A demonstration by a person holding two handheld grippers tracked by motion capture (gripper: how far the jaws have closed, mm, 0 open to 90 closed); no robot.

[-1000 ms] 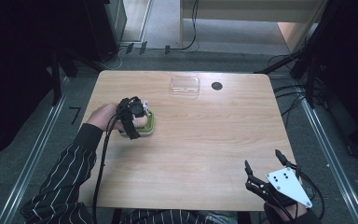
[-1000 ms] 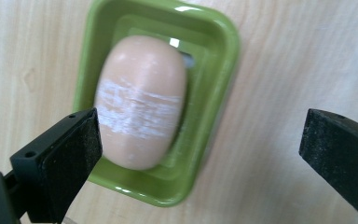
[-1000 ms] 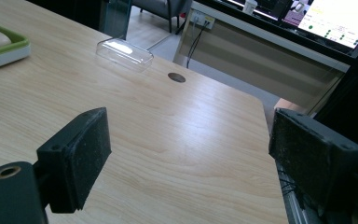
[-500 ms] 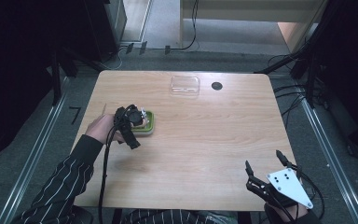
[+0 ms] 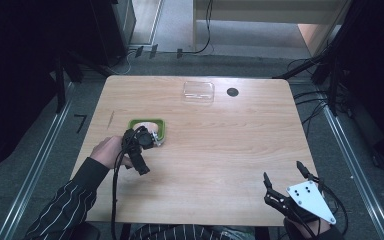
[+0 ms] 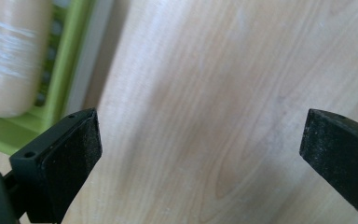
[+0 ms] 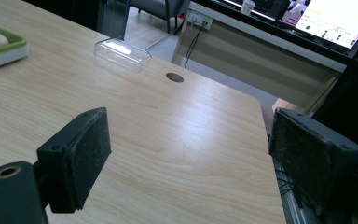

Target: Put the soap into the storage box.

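The wooden bench (image 5: 220, 150) is the biggest thing here, and most of its top is bare. On its left part sits a green tray (image 5: 147, 131) with a pale, cream block (image 6: 9, 56) lying in it. In the high view the tray's near edge is partly hidden behind the left gripper (image 5: 152, 140), so I cannot see all of it.

The left gripper is in the person's left hand (image 5: 111, 151), just beside the tray's near edge. Its jaws stand wide apart with only bare wood between them, holding nothing. One jaw is close to the tray's green rim; I cannot tell if it touches.

The right gripper (image 5: 284, 182) is at the near right corner of the bench, far from the tray. Its jaws are spread wide too, with nothing in them.

Near the far edge lies a clear plastic lid (image 5: 198, 92). It is see-through and hard to make out. Just beside it is a small dark round hole (image 5: 232, 92) in the bench.
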